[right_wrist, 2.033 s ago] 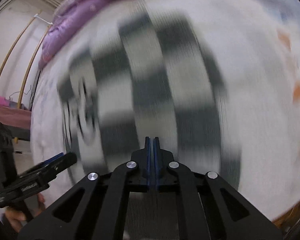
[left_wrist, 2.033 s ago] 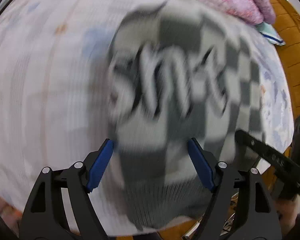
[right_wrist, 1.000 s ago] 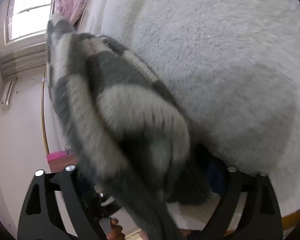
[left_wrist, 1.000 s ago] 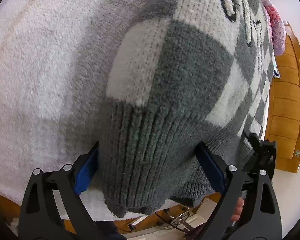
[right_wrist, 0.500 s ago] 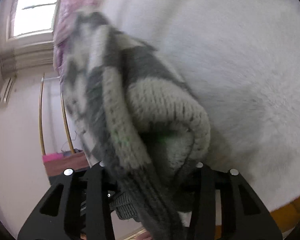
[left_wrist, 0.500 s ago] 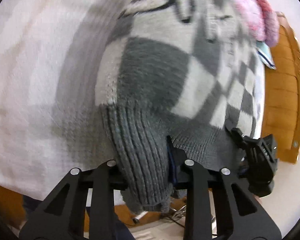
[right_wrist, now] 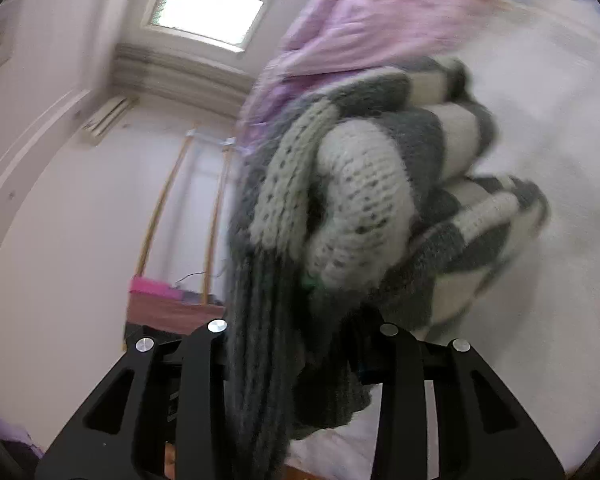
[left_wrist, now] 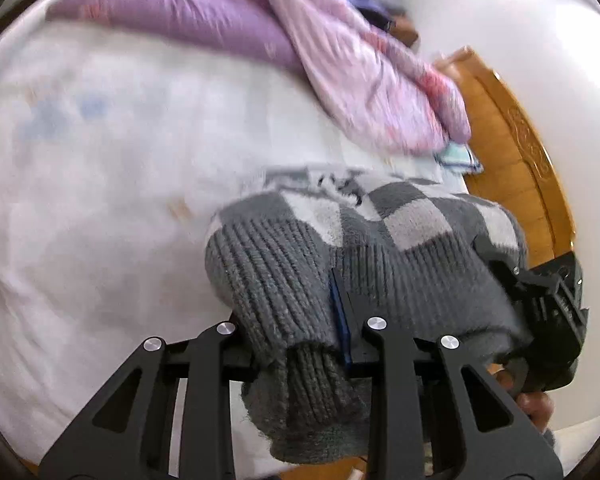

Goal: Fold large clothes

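A grey and white checked knit sweater (left_wrist: 380, 224) is lifted off the white bed (left_wrist: 100, 160). My left gripper (left_wrist: 320, 320) is shut on its ribbed grey hem, which bunches over the fingers. My right gripper (right_wrist: 300, 344) is shut on the same hem further along; the sweater (right_wrist: 360, 184) hangs in thick folds over it and hides the fingertips. The right gripper also shows in the left wrist view (left_wrist: 540, 304) at the right, close beside the left one.
A purple and pink quilt (left_wrist: 300, 40) is heaped at the far side of the bed. A wooden headboard (left_wrist: 512, 140) stands at the right. In the right wrist view a window (right_wrist: 216, 4), a white wall and a pink-topped cabinet (right_wrist: 168, 300) lie beyond the bed.
Both grippers closed on the sweater's hem and lifted it; the views tilted up off the bed towards the quilt and the wall.
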Motion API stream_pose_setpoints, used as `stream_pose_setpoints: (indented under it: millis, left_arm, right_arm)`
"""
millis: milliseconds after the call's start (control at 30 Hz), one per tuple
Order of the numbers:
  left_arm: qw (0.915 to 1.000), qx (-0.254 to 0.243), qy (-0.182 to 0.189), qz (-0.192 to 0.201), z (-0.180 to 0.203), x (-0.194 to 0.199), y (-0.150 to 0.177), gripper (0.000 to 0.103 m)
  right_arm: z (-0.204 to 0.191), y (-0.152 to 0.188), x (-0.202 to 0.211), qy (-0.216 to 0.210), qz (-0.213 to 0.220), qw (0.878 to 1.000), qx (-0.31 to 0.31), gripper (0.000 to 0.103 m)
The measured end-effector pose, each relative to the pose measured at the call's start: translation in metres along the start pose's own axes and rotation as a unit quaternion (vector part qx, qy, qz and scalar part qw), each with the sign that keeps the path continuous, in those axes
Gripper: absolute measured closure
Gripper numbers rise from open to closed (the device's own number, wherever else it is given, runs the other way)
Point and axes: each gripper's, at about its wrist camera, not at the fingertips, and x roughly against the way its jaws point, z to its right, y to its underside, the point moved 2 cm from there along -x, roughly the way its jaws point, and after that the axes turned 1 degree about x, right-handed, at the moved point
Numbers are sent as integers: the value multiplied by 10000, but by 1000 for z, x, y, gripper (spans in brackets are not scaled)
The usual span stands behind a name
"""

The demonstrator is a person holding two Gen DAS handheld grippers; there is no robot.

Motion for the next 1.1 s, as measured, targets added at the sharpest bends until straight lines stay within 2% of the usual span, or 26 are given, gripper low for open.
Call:
stream_pose_setpoints:
  millis: [33,100,133,233,267,300,367,433,500,533,567,600,667,700,733,767,800,833,867,933,1000,1033,1067,1100]
  left_arm:
    - [9999,17,-12,101,-1,12,-5,77]
    - [9988,-15,-142,477,-35,43,-36,77]
    - [9978,-99,-211,620,-57,58,-39,77]
    - [9909,-170,-448,1261,-104,101,-71,77]
    - [9886,-195,-490,1409,-120,114,-75,77]
    - [9843,-316,-696,1592,-141,124,-78,77]
    - [9818,-296,-906,1641,-177,133,-75,76]
    - [9792,-261,-1339,1503,-219,118,-61,76]
    - [9785,-75,-1746,1097,-266,94,-36,76]
    - [9785,45,-1915,768,-285,78,-21,76]
    - [9785,349,-2018,255,-312,55,-1,76]
    - [9769,480,-2083,55,-326,42,16,75]
    - [9689,735,-2365,21,-345,33,45,57]
    - [9657,862,-2447,92,-348,33,49,50]
    - [9627,1038,-2486,258,-353,37,54,38]
    - [9602,1108,-2549,288,-355,37,57,26]
    - [9556,1117,-2714,260,-356,37,58,24]
    - [9549,1099,-2747,266,-356,40,59,24]
    - [9534,1082,-2808,208,-354,40,58,24]
    - [9489,1021,-2986,92,-351,50,55,23]
    - [9403,984,-3248,246,-334,62,47,22]
    - [9361,902,-3386,313,-323,69,45,17]
    - [9345,804,-3443,408,-309,79,42,13]
    - [9344,721,-3458,459,-297,86,41,13]
  right_arm:
    - [-14,-3,-21,-64,-20,9999,99,71]
    - [-36,-7,-60,-331,-103,9992,203,71]
    - [-48,-6,-84,-503,-117,9983,263,71]
    - [-76,5,-149,-941,-212,9943,451,71]
    - [-82,12,-170,-1038,-257,9924,600,71]
    - [-82,18,-186,-1001,-276,9919,736,72]
    - [-71,52,-222,-610,-277,9942,841,72]
    - [-39,89,-255,-70,-516,9964,663,72]
    - [6,127,-291,615,-995,9929,230,72]
    - [25,143,-303,963,-1195,9881,120,72]
    - [39,161,-313,1348,-1414,9806,121,71]
    - [51,176,-319,1708,-1571,9726,162,71]
    - [71,197,-318,2170,-1589,9629,237,65]
    - [74,201,-317,2352,-1572,9587,307,62]
    - [77,203,-316,2430,-1540,9571,336,59]
    - [79,202,-315,2532,-1493,9551,365,51]
    - [80,199,-317,2644,-1495,9520,390,45]
    - [82,198,-318,2713,-1544,9492,387,37]
    - [81,198,-318,2757,-1607,9468,419,34]
    - [75,193,-320,2919,-1691,9399,523,30]
    - [59,175,-316,3157,-1691,9309,715,29]
    - [51,169,-312,3347,-1692,9226,902,26]
    - [45,163,-312,3426,-1703,9185,1002,26]
    - [37,157,-306,3501,-1702,9141,1133,26]
